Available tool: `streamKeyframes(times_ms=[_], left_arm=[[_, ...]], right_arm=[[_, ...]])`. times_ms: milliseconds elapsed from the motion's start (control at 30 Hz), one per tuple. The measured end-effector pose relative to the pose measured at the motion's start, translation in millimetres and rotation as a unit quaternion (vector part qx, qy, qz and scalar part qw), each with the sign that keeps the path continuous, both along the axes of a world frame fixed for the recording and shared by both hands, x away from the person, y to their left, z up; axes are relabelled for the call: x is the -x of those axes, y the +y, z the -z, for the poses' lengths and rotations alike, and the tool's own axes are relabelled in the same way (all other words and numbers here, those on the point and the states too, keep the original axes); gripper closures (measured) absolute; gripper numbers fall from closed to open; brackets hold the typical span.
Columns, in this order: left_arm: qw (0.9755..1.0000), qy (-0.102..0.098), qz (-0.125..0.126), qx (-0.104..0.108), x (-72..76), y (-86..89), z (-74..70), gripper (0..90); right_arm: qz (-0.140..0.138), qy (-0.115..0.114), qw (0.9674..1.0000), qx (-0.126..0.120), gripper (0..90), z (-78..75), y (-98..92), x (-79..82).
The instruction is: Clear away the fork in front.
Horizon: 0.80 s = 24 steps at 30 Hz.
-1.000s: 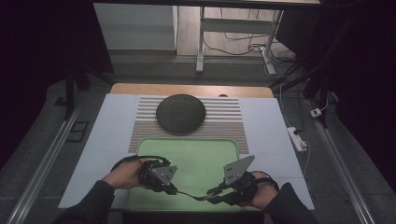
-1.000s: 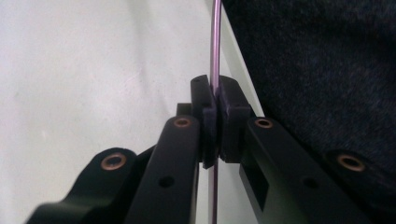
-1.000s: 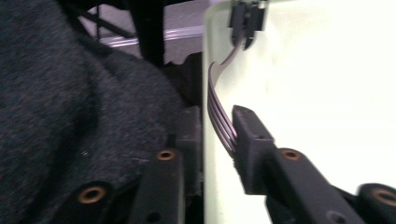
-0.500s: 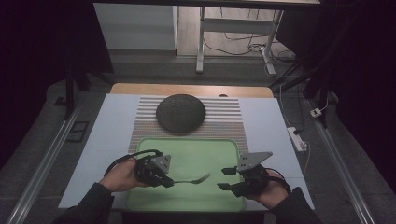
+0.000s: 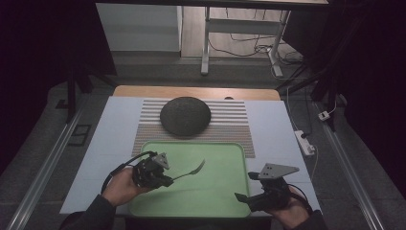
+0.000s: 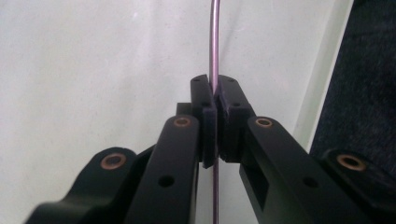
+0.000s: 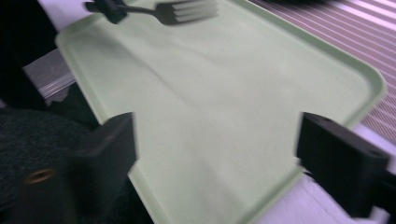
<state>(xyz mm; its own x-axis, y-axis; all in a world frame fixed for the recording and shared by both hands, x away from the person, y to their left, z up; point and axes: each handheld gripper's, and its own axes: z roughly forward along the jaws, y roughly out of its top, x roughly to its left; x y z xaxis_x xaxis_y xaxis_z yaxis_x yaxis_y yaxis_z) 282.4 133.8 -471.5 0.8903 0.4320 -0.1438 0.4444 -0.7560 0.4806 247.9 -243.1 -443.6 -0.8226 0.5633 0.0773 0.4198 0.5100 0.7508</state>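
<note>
My left gripper [image 5: 168, 180] is over the left part of the green tray [image 5: 215, 158], shut on the handle of a metal fork [image 5: 194, 169]. The fork points right and away, held above the tray floor. In the left gripper view the pads [image 6: 208, 126] pinch the thin handle of the fork [image 6: 214, 42] edge-on. My right gripper [image 5: 245, 187] hovers at the tray's near right corner, open and holding nothing. In the right gripper view its jaws stand wide apart around the right gripper's midpoint [image 7: 217, 133] over the tray [image 7: 224, 88], with the fork's tines [image 7: 189, 11] far off.
A dark round dish [image 5: 185, 115] rests on a striped mat [image 5: 234, 125] beyond the tray. The white table top [image 5: 112, 129] spreads to both sides. A power strip [image 5: 305, 142] lies off the table's right edge.
The fork lay low between both grippers; now the left gripper alone holds it, raised and drawn left. The right gripper has let go and pulled back to the right.
</note>
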Motion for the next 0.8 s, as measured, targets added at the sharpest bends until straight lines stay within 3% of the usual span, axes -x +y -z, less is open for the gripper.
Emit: streamKeyframes(times_ms=[100,167,233,333,467,533,633,767,800], left_arm=[[0.9993,0.003,-0.038,0.0,4.8,3.4,1.2,86.2],[0.9973,0.011,-0.072,0.009,7.8,7.5,2.4,86.2],[0.9948,0.017,-0.099,0.014,10.2,13.2,3.1,86.2],[0.9884,0.013,-0.151,0.003,14.7,19.8,4.2,86.2],[0.9769,0.026,-0.212,0.004,18.7,29.6,8.7,86.2],[0.9682,0.031,-0.248,0.005,19.4,33.8,11.3,86.2],[0.9542,0.048,-0.294,0.023,17.0,41.3,14.7,86.3],[0.9391,0.052,-0.339,0.023,10.8,47.0,19.9,86.2],[0.9365,0.055,-0.346,0.021,9.1,48.7,21.7,86.2]], right_arm=[[0.011,0.001,0.9999,0.006,7.4,2.5,-4.6,4.9],[0.013,-0.002,0.9999,0.011,7.4,3.1,-7.8,7.8],[0.014,-0.013,0.9997,0.015,4.0,3.6,-10.9,11.2],[0.011,-0.023,0.9995,0.018,1.0,4.7,-16.4,14.5],[0.016,-0.018,0.9997,0.001,0.0,6.2,-24.8,16.5],[0.021,-0.02,0.9996,-0.003,0.0,5.9,-27.8,18.2],[0.021,-0.017,0.9996,-0.002,0.0,6.8,-30.0,20.4],[0.02,-0.014,0.9996,0.01,0.0,9.2,-29.9,23.0],[0.019,-0.014,0.9996,0.014,0.0,9.7,-29.8,23.6]])
